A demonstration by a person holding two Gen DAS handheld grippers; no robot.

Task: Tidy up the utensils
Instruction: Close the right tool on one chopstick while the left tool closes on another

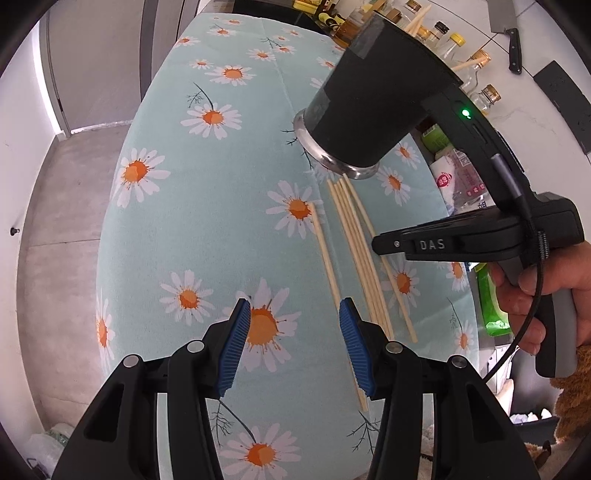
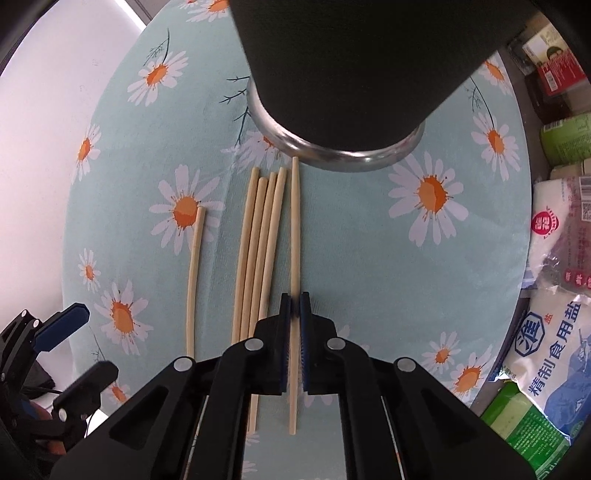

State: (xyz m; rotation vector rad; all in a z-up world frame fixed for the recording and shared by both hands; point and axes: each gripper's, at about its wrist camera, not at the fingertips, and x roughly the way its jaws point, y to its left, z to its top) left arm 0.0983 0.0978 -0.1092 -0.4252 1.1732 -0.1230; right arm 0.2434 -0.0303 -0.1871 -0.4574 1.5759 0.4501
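Note:
Several pale wooden chopsticks (image 2: 258,240) lie side by side on the daisy tablecloth (image 2: 369,258), and a single one (image 2: 194,277) lies apart to their left. My right gripper (image 2: 294,306) points straight down and is shut on the rightmost chopstick (image 2: 294,221), which rests flat on the cloth. A black holder cup (image 2: 351,55) with a metal base ring (image 2: 332,155) stands just beyond the chopstick tips. My left gripper (image 1: 294,310) hovers open over bare cloth, left of the bundle (image 1: 354,240), with nothing between its fingers. A person's hand (image 1: 535,295) grips the right tool's handle.
Bags of salt and food packets (image 2: 554,350) crowd the space past the table's right edge. Bottles (image 1: 443,37) stand behind the table, and a cleaver (image 1: 506,22) hangs on the wall. Grey floor (image 1: 62,221) lies beyond the left edge.

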